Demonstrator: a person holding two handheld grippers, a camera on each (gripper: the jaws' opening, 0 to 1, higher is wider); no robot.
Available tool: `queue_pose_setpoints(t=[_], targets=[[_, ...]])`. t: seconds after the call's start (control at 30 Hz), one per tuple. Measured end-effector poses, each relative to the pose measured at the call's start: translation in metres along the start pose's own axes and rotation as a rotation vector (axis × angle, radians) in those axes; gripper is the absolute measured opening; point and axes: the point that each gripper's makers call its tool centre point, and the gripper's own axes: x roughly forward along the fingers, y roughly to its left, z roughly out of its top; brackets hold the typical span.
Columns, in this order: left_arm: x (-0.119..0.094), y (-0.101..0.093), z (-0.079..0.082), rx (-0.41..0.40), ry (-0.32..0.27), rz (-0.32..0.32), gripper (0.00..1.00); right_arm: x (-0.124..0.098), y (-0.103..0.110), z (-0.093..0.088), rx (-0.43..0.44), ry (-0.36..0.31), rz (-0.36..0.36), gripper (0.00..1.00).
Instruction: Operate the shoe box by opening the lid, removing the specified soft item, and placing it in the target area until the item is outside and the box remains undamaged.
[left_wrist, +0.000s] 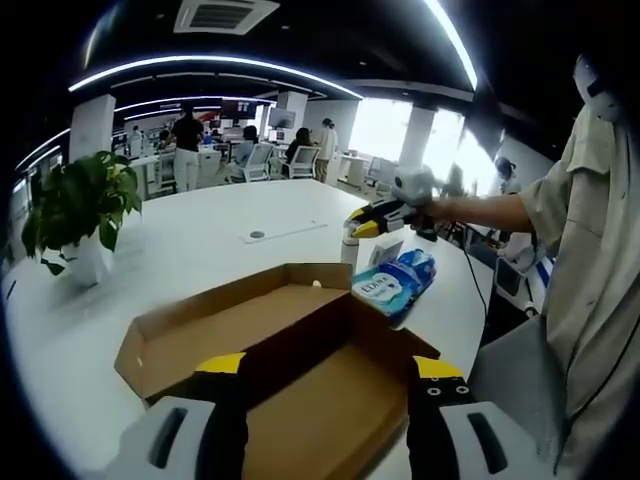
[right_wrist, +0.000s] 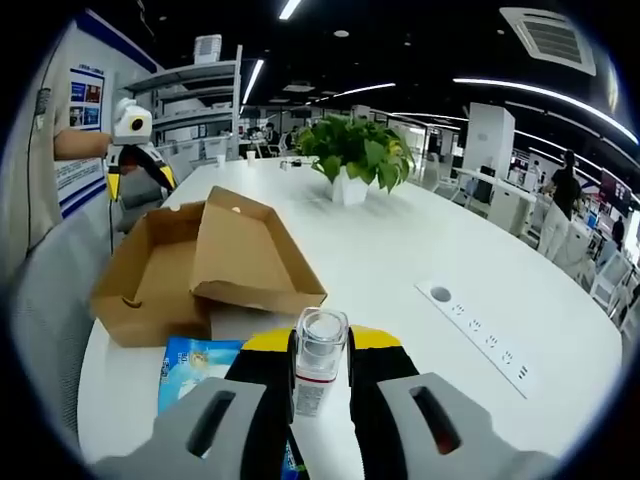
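1. Office space surrounds a large white table (right_wrist: 480, 250), with ceiling light strips overhead and people at desks far behind.
2. Right gripper (right_wrist: 320, 375): its yellow-tipped jaws stand close on either side of a small clear bottle (right_wrist: 320, 360) with a white label, appearing to clamp it. In the left gripper view this gripper (left_wrist: 372, 222) sits at 1 o'clock, above the box's far end.
3. Left gripper (left_wrist: 330, 375): jaws spread wide apart, holding nothing, just over the open box. In the right gripper view it (right_wrist: 135, 165) hangs at 10 o'clock.
4. Cardboard shoe box (left_wrist: 290, 380) lies open; its lid (left_wrist: 225, 325) is folded back toward 10 o'clock.
5. Blue soft pack (left_wrist: 395, 283) lies on the table outside the box, touching its far corner, at 1 o'clock.
6. Potted plant (left_wrist: 80, 210) stands at 9 o'clock, well apart.
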Motion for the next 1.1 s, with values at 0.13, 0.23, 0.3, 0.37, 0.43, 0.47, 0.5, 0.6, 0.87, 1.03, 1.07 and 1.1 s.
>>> queue_pose_setpoints(t=[0.13, 0.23, 0.3, 0.37, 0.43, 0.47, 0.5, 0.6, 0.87, 1.03, 1.07, 1.1], targets=[[0.001, 0.0, -0.002, -0.004, 0.001, -0.002, 0.65, 0.0, 0.002, -0.006, -0.013, 0.018, 0.005, 0.17], [0.002, -0.001, -0.003, -0.004, 0.002, -0.004, 0.65, -0.002, 0.003, -0.01, -0.016, 0.03, 0.006, 0.18], [0.002, -0.001, -0.003, -0.002, 0.002, -0.005, 0.65, -0.004, 0.004, -0.01, -0.016, 0.028, 0.005, 0.18], [0.002, -0.001, -0.002, -0.003, 0.0, -0.007, 0.65, -0.006, 0.004, -0.01, -0.016, 0.031, 0.005, 0.18], [0.002, -0.002, -0.002, -0.001, 0.001, -0.007, 0.65, -0.007, 0.006, -0.01, -0.026, 0.032, 0.011, 0.18], [0.002, -0.002, -0.003, 0.0, 0.002, -0.007, 0.65, -0.007, 0.006, -0.011, -0.024, 0.034, 0.012, 0.18], [0.002, -0.002, -0.003, 0.001, 0.001, -0.007, 0.65, -0.008, 0.006, -0.011, -0.026, 0.036, 0.014, 0.18], [0.002, -0.002, -0.003, 0.001, 0.001, -0.008, 0.64, -0.009, 0.007, -0.011, -0.027, 0.041, 0.011, 0.18], [0.001, -0.006, -0.004, 0.006, 0.002, -0.012, 0.64, -0.015, 0.007, -0.011, -0.018, 0.051, 0.0, 0.21], [0.0, -0.007, -0.003, 0.011, -0.004, -0.012, 0.64, -0.017, 0.009, -0.011, -0.013, 0.063, -0.015, 0.21], [0.0, -0.008, -0.002, 0.013, -0.006, -0.012, 0.64, -0.016, 0.009, -0.01, -0.006, 0.056, -0.018, 0.2], [0.0, -0.008, -0.002, 0.013, -0.009, -0.014, 0.64, -0.014, 0.011, -0.008, 0.001, 0.053, -0.013, 0.2]])
